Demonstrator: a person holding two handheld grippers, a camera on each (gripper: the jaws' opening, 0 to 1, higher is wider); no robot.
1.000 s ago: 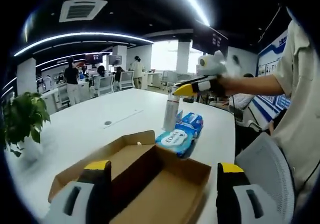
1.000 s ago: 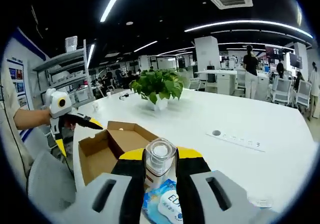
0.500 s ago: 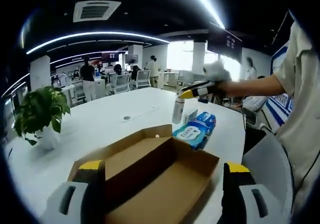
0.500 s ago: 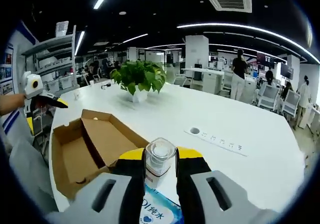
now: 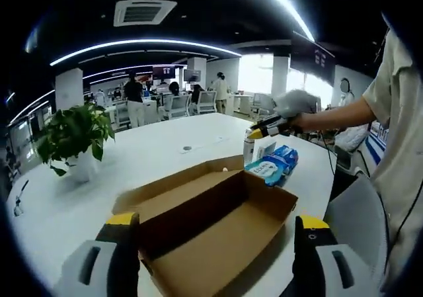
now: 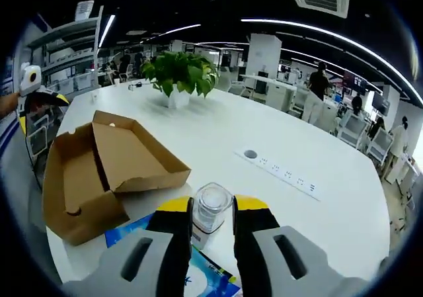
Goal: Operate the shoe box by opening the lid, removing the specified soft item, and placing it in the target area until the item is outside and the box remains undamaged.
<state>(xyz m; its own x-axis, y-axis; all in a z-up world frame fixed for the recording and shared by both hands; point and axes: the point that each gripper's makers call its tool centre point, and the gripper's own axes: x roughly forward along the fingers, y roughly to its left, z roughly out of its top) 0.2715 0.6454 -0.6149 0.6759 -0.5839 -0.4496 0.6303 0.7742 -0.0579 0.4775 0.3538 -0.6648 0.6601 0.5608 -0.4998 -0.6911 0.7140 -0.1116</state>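
Box (image 5: 218, 234) open on counter (image 5: 152, 158), lid flap toward plant (image 5: 73, 135). Wipes pack (image 5: 274, 165) outside, just beside box's far end. Right tool (image 6: 211, 214) clamped on bottle (image 6: 211, 208). Left tool (image 5: 211, 244) spread wide, empty, astride box's near edge. Bare counter beyond box.

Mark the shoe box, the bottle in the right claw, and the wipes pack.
shoe box (image 5: 218, 244), left gripper view, inner floor.
bottle (image 6: 211, 201), right gripper view, clear cap.
wipes pack (image 5: 272, 167), left gripper view, blue top face.

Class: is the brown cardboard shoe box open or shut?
Open: the brown cardboard shoe box has its lid folded back, showing a bare interior.
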